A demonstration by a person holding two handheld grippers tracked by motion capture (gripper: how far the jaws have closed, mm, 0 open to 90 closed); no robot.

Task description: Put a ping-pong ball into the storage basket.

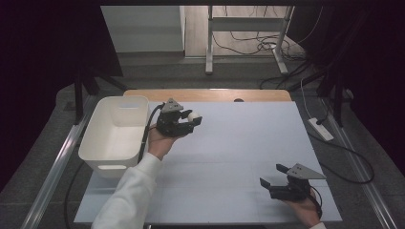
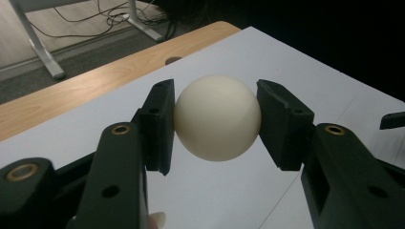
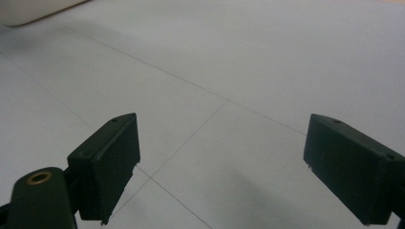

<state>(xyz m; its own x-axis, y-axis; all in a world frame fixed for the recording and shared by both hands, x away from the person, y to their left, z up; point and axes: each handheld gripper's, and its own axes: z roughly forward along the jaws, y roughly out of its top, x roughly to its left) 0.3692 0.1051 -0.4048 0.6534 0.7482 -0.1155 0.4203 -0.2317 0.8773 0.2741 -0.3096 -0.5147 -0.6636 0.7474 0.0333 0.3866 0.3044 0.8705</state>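
A cream-white ball point(image 2: 217, 117) sits between the black jaws of my left gripper point(image 2: 216, 125), and both pads press on its sides. In the high view the left gripper point(image 1: 191, 118) is held above the table just right of the white bin, with the ball point(image 1: 193, 115) at its tip. My right gripper point(image 1: 272, 174) rests low near the front right of the table, its jaws wide apart. In the right gripper view the same gripper point(image 3: 217, 176) has nothing between its pads, just bare white table beneath.
A white plastic bin point(image 1: 116, 133) stands at the table's left edge, close to the left hand. The white tabletop point(image 1: 239, 143) has a wooden strip point(image 1: 210, 95) along its far edge. Cables and desk legs lie on the floor beyond.
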